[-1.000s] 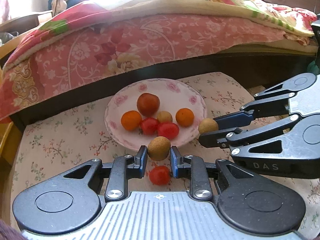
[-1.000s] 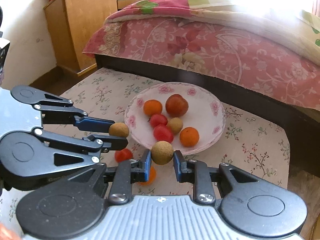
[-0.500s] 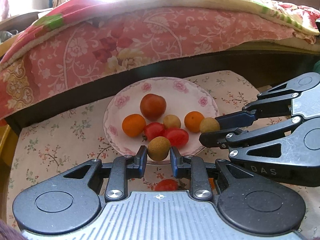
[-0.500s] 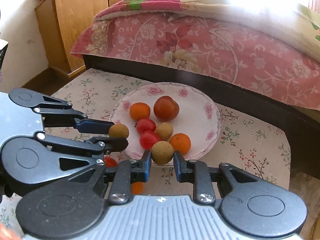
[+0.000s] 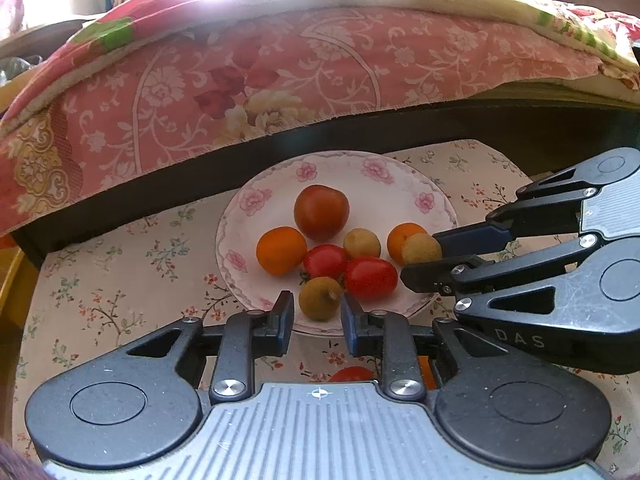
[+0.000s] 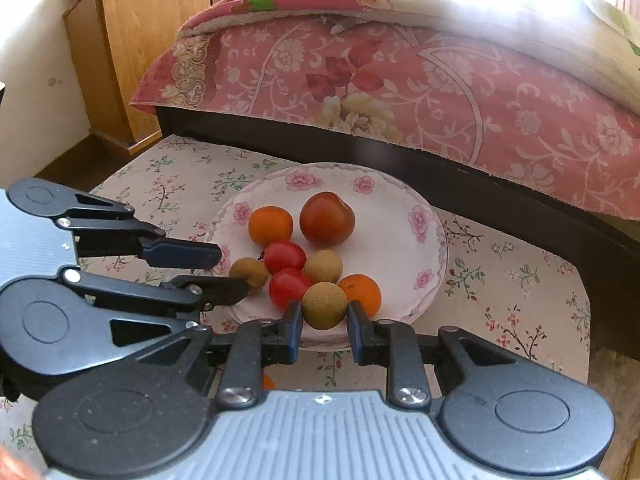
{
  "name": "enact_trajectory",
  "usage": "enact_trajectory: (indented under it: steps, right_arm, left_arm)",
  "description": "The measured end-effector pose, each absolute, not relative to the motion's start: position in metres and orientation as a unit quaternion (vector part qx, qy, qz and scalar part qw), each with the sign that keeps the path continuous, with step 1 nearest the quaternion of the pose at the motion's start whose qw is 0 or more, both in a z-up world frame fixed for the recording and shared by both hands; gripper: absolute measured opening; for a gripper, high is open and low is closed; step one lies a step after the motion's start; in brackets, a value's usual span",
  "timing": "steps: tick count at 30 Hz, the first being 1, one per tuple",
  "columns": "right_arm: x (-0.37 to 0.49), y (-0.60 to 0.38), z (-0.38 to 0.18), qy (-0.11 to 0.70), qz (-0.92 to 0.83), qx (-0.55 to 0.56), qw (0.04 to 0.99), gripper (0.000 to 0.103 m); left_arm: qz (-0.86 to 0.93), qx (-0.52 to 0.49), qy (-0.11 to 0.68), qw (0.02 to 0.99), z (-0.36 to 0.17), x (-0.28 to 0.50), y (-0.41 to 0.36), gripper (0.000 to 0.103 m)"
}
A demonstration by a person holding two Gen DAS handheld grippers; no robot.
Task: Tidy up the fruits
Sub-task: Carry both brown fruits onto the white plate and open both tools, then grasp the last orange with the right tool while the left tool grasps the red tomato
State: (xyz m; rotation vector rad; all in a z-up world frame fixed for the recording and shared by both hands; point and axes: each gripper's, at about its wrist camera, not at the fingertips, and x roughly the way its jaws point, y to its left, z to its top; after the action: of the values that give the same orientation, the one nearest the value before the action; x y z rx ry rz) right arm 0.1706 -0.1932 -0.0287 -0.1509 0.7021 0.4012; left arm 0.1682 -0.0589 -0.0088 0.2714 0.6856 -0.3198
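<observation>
The left gripper (image 5: pixel 316 309) is held low over the near edge of the plate (image 5: pixel 340 166), and its jaws are opening: a brown longan (image 5: pixel 320 298) is seen between the pads, with a sliver of daylight on its left side, so it is judged to be set down on the plate and not gripped. The right gripper (image 6: pixel 324 317) is clenched on a second longan (image 6: pixel 324 306), which is carried over the near right part of the plate, just beside a small orange fruit (image 6: pixel 362 294). Further in, the plate is already loaded: two cherry tomatoes (image 5: pixel 325 261) are touching at the middle, a third longan (image 5: pixel 362 243) is lodged behind them, another orange fruit (image 5: pixel 281 250) is placed to the left, and a large red-brown fruit (image 5: pixel 321 212) is set at the far side. Near the grippers, on the flowered tablecloth (image 5: pixel 120 280), a red fruit (image 5: pixel 352 374) and an orange one beside it are partly hidden by the left tool's body. The step in hand is judged to be the delivery of both longans to the plate. Next, the left jaws are to be widened and drawn back without the fruit being nudged; the right longan is to be lowered into a free spot and let go gently, since round fruit is likely to roll. The two fruits on the cloth are left to be collected.
</observation>
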Motion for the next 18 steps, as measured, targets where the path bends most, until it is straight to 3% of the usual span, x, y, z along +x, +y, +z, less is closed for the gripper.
enact_trajectory:
  steps: [18]
  right_arm:
    - [0.157, -0.199, -0.016, 0.323, 0.188, -0.064, 0.926, 0.029]
  left_arm:
    - [-0.155, 0.129, 0.317, 0.927, 0.001, 0.151, -0.059, 0.039]
